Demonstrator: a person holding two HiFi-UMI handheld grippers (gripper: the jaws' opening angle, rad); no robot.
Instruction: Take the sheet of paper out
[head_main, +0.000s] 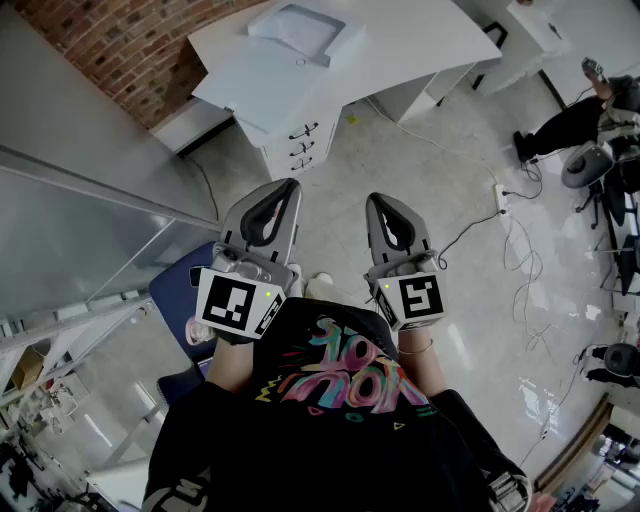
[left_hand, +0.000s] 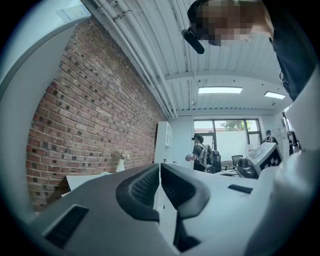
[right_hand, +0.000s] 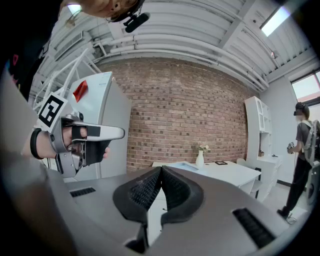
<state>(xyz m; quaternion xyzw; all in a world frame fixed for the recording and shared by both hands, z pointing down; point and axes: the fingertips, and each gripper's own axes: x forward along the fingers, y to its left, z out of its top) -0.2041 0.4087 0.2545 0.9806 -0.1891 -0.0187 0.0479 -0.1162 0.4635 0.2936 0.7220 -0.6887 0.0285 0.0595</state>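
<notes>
Both grippers are held level in front of my chest, above the floor. My left gripper (head_main: 293, 184) is shut with nothing between its jaws, and its tips (left_hand: 160, 165) point along a brick wall. My right gripper (head_main: 378, 198) is also shut and empty (right_hand: 161, 169), aimed at a white desk (right_hand: 235, 172). The desk (head_main: 400, 40) stands well beyond both grippers. On it lies a flat white tray or paper stack (head_main: 300, 30). I cannot make out a single sheet. The left gripper (right_hand: 75, 142) shows in the right gripper view, held by a hand.
A white drawer unit (head_main: 300, 140) stands under the desk. A tall grey-white cabinet (right_hand: 102, 130) rises on the left. A blue chair (head_main: 178, 290) is below the left gripper. Cables and a power strip (head_main: 502, 197) lie on the floor. A person (right_hand: 302, 150) stands at the right.
</notes>
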